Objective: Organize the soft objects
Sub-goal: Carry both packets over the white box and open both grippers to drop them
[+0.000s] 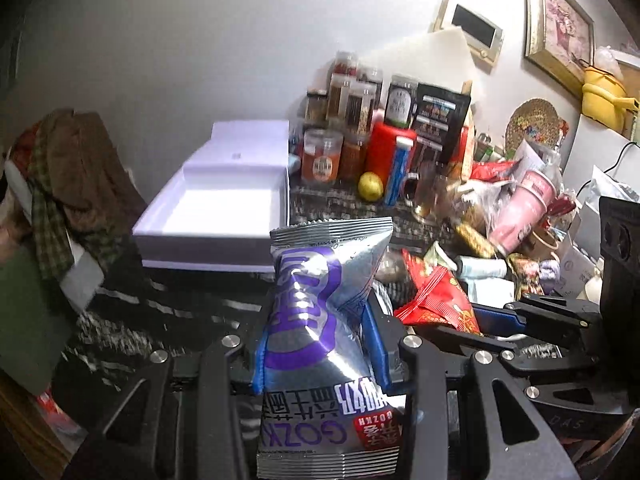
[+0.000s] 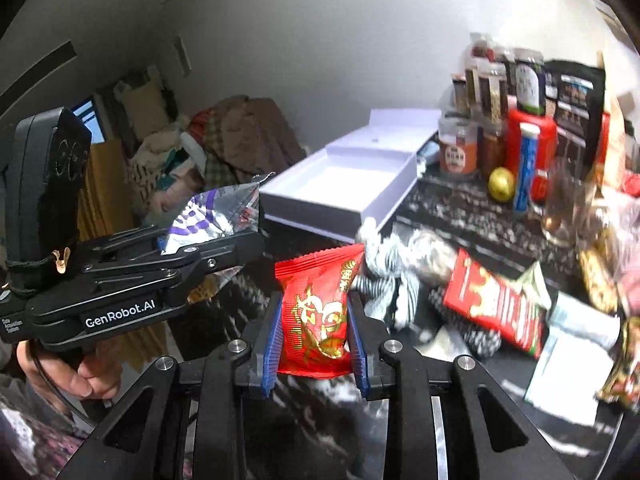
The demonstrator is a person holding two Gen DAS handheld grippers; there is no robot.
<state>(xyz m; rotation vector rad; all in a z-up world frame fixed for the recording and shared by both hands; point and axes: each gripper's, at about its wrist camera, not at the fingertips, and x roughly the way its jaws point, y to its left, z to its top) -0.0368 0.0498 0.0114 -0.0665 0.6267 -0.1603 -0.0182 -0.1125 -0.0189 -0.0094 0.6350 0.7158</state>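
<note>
Two snack packs up in the air, both clamped, and a messy table to get across

Left wrist view: the left gripper (image 1: 320, 344) pinches the silver-purple snack bag (image 1: 320, 320) around its middle, so the puffy foil could slide out of the pads if it swings; the open white box (image 1: 224, 208) sits just ahead, with jars (image 1: 340, 128) and a yellow fruit (image 1: 370, 186) crowding its right side. Right wrist view: the right gripper (image 2: 314, 332) is clenched on the red snack packet (image 2: 316, 312), held over the table's clutter; the striped cloth (image 2: 384, 280) and red carton (image 2: 496, 304) lie near, and the other gripper hangs close on the left, so a bump looks possible.
</note>
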